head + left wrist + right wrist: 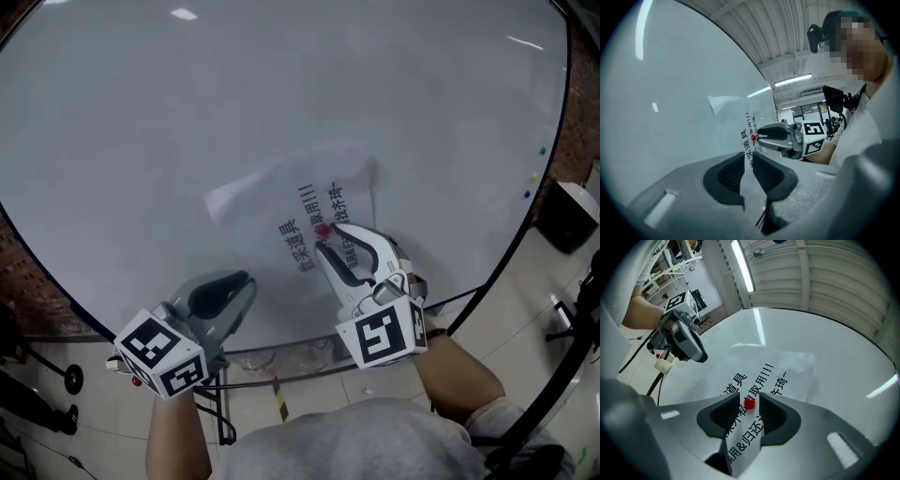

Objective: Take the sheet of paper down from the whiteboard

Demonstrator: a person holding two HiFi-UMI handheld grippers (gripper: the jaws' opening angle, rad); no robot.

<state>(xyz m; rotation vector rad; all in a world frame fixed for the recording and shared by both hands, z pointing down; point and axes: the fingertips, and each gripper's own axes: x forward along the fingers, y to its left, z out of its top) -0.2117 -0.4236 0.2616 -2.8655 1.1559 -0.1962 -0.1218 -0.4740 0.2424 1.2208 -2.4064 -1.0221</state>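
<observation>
A white sheet of paper (281, 192) with black printed characters lies on the whiteboard (281, 84), one upper corner curling off. A small red magnet (323, 230) sits on the sheet near its middle. My right gripper (327, 237) points at the board, open, with the magnet (749, 403) in the gap between its tips and the sheet (787, 371) behind. My left gripper (247, 279) is at the sheet's lower left. In the left gripper view its jaws (747, 159) are shut on the sheet's edge (729, 112), which runs down between the pads.
Three small coloured magnets (534, 175) dot the board's right edge. A pen tray (281, 361) runs under the board. A black box (567, 216) stands on the floor to the right, and stand legs (47, 375) to the left.
</observation>
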